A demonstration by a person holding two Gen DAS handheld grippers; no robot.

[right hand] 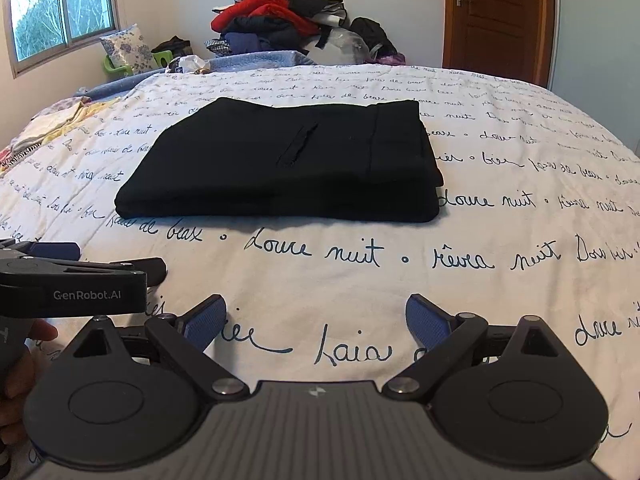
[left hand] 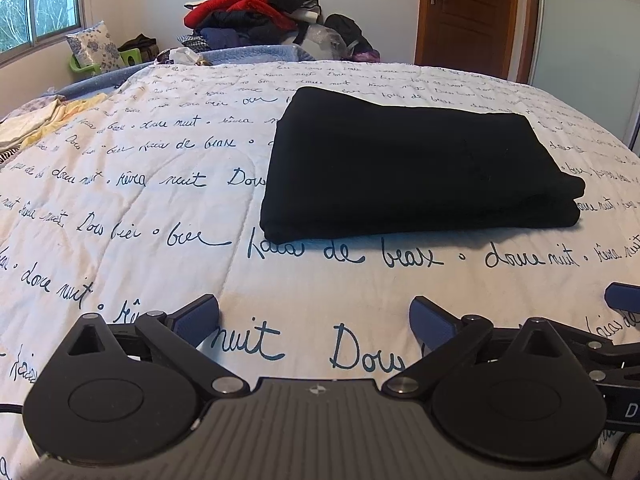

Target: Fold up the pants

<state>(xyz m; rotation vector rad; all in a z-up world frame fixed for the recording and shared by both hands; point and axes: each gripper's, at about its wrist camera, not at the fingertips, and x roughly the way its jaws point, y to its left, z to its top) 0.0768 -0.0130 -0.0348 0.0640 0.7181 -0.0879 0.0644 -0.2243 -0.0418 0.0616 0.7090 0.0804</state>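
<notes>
Black pants (left hand: 412, 168) lie folded in a flat rectangular stack on the white bedspread with script writing (left hand: 160, 208); they also show in the right wrist view (right hand: 284, 164), with a pocket slit on top. My left gripper (left hand: 316, 320) is open and empty, low over the bedspread in front of the pants. My right gripper (right hand: 316, 320) is open and empty too, in front of the pants and apart from them. The left gripper's body (right hand: 72, 280) shows at the left edge of the right wrist view.
A pile of clothes (left hand: 256, 8) sits beyond the far edge of the bed. Light fabrics (left hand: 44, 120) lie at the bed's left side. A floral pillow (left hand: 94, 46) stands under the window. A wooden door (left hand: 468, 12) is at the back right.
</notes>
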